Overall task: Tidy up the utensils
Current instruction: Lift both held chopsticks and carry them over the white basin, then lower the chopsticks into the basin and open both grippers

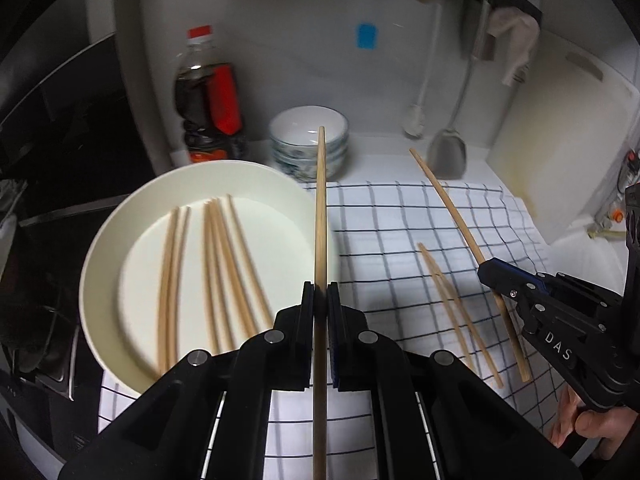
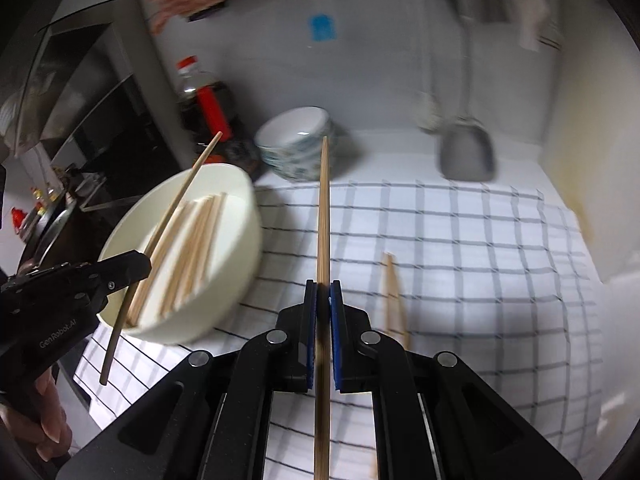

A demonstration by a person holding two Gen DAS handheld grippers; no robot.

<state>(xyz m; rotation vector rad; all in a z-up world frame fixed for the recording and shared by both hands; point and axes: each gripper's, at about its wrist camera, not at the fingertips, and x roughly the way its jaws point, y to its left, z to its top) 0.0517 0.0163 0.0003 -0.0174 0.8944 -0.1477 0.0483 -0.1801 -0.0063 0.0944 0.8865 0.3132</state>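
Your two wrist views look steeply down from close above the white blue-checked cloth; both share the round cream bowl.

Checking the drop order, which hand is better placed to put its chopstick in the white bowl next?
Left, probably: the left gripper holds its chopstick beside the white bowl; the right gripper is over the checked cloth.

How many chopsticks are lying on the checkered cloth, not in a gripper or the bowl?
2. Both chopsticks lie side by side on the checkered cloth, right of the white bowl, below the right gripper. Others may hide behind the grippers.
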